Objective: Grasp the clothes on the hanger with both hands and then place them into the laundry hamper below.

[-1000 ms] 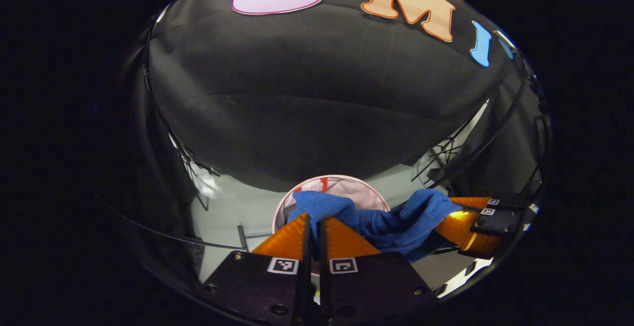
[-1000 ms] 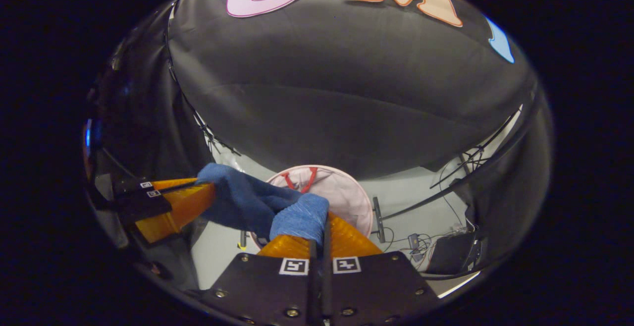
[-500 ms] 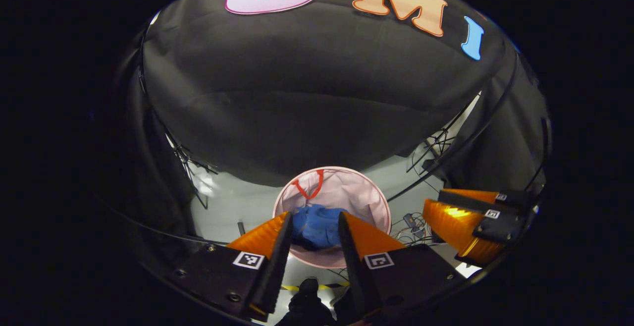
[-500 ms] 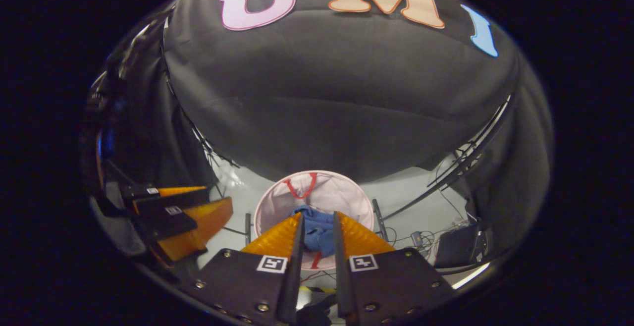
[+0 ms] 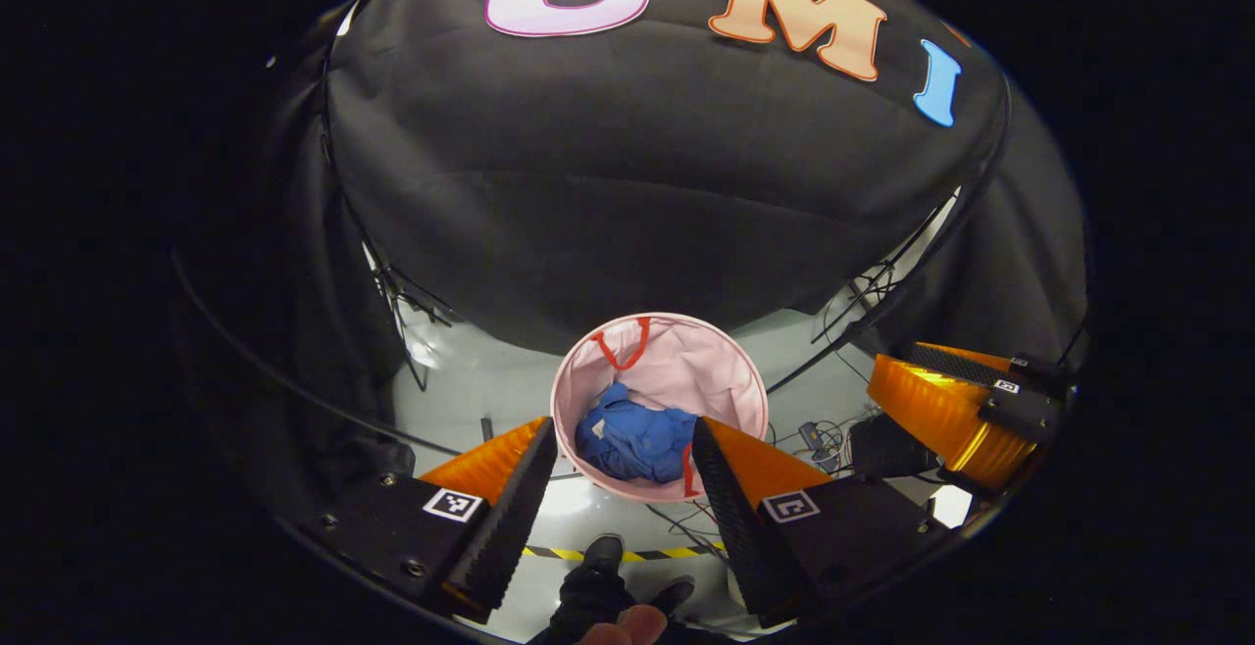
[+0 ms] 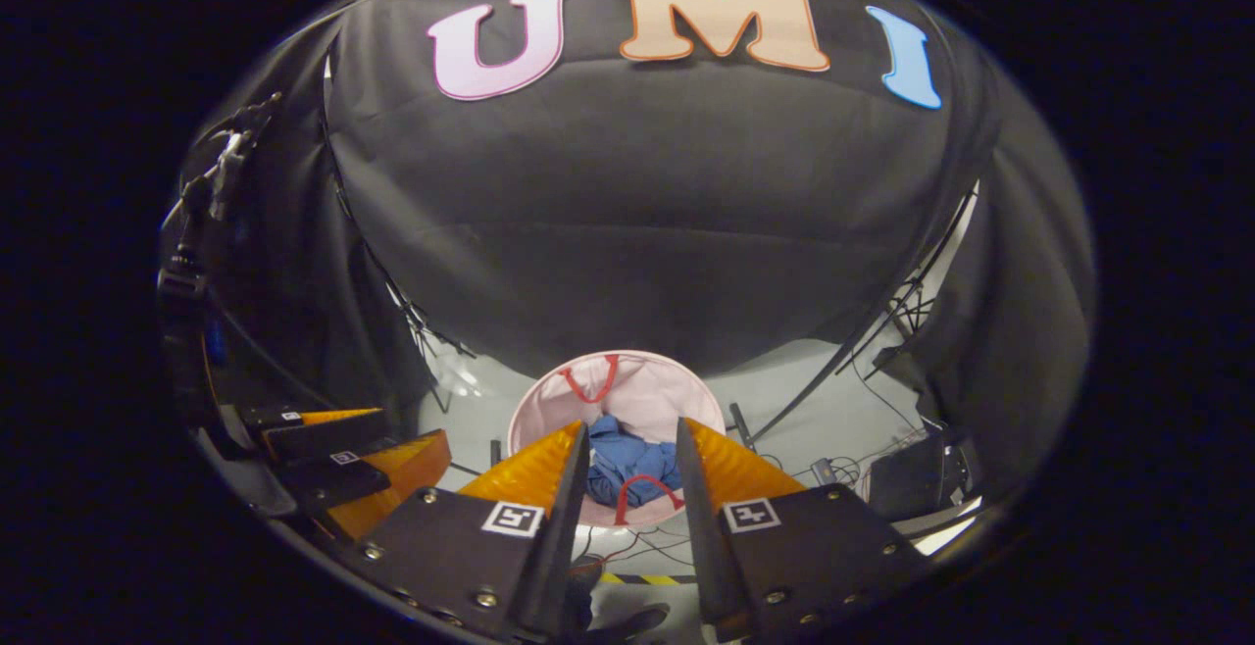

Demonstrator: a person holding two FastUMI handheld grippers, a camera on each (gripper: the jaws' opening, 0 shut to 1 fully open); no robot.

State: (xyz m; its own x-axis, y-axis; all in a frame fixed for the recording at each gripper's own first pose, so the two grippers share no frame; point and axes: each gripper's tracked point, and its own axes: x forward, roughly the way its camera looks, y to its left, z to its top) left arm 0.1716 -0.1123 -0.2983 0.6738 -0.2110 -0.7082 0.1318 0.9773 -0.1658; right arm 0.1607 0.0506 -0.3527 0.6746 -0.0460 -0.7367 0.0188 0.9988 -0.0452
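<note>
The round pink laundry hamper [image 5: 659, 361] is standing on the pale floor [image 5: 471, 400], its near rim partly hidden behind the fingers. The crumpled blue garment [image 5: 632, 441] is lying inside it. The left gripper [image 5: 620, 449] and right gripper [image 6: 627, 449] are hanging above, both released and gripping nothing.

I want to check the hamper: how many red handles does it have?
2 red handles: far handle at the back rim of the hamper, near handle at the front rim, above the blue clothes.

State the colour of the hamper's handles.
Red handles on the pale pink hamper, clearest in the left gripper view.
</note>
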